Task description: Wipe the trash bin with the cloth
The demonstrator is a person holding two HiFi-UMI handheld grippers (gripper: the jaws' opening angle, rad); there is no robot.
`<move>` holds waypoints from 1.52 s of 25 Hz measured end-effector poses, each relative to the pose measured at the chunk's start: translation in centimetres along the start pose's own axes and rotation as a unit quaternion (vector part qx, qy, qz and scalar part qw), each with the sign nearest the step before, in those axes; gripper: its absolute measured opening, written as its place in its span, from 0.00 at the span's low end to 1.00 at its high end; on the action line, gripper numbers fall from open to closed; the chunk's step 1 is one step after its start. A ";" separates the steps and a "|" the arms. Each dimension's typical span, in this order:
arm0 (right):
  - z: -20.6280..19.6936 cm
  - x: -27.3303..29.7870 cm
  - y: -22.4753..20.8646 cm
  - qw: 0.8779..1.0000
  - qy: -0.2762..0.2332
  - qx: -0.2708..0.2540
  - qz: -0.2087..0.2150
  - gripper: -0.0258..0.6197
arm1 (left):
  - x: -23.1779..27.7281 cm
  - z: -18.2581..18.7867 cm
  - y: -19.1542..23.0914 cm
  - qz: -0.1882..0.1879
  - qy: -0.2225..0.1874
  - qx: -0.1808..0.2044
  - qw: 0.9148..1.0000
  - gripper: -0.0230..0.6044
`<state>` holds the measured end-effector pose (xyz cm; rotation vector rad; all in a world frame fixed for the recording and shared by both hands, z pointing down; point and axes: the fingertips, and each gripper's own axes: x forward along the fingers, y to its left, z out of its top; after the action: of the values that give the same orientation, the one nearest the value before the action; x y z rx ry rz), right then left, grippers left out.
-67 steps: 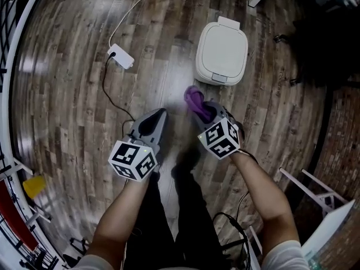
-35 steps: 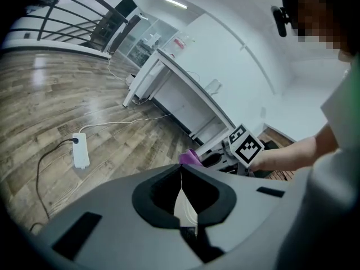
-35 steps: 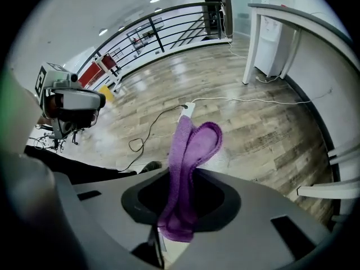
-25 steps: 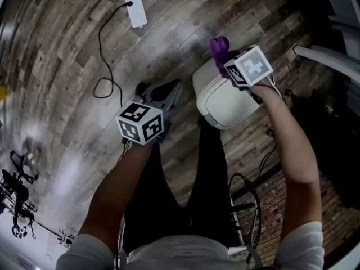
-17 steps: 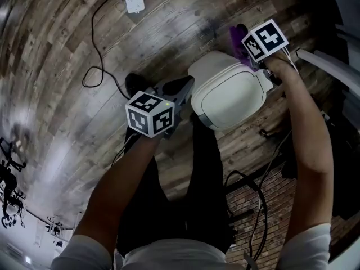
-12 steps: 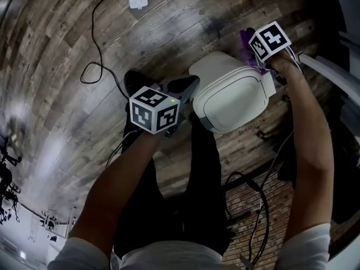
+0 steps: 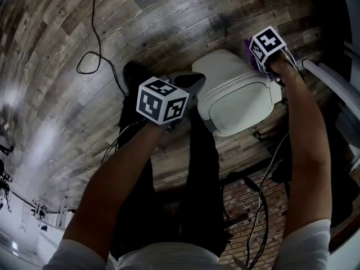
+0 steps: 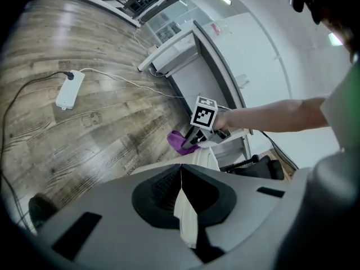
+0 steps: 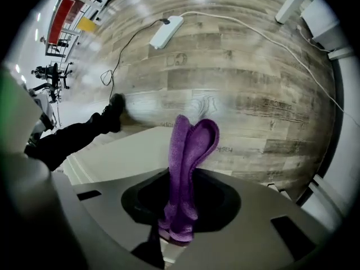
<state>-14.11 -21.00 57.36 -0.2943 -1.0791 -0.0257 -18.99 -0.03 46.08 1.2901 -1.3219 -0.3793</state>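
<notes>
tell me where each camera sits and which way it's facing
Head view: on the head, steeply down at the trash bin; both forearms and legs show.
Left gripper view: on the left gripper, along its shut jaws toward the right gripper and forearm.
Right gripper view: along jaws shut on the cloth, over the bin; a leg shows.
All share the bin.

The left tool (image 8: 181, 172) and right tool (image 9: 180, 180) share smooth grey moulded shells with black, finely ribbed linings at the jaws. Each carries a white cube printed with black square markers (image 7: 162, 100). The person wears pale short sleeves (image 7: 304, 245), black trousers (image 7: 198, 170) and a black shoe (image 7: 134, 72). A thin dark cable (image 7: 264, 170) trails beside the right forearm.
</notes>
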 end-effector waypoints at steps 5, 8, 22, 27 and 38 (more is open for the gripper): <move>-0.3 1.4 1.1 1.000 0.023 0.016 0.014 0.20 | -0.7 -1.3 1.1 0.000 0.003 -0.014 1.000 0.04; 0.5 1.2 2.2 0.999 0.016 0.020 0.023 0.20 | -1.0 -1.6 1.7 0.001 -0.001 -0.026 1.000 0.04; 3.6 1.8 10.3 0.996 0.030 -0.084 0.030 0.20 | -2.6 -2.8 3.7 0.017 -0.003 -0.055 0.998 0.04; 3.9 2.0 12.9 0.992 0.053 -0.103 0.050 0.20 | -3.4 -3.0 4.1 0.018 -0.007 -0.060 0.998 0.04; 4.6 3.4 20.2 0.982 0.104 -0.126 0.092 0.20 | -6.0 -3.0 6.5 0.035 -0.029 -0.080 0.996 0.04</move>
<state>-13.15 -0.01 57.81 -0.6062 -0.8364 -0.0268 -21.13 8.46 49.39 1.1032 -1.3536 -0.4676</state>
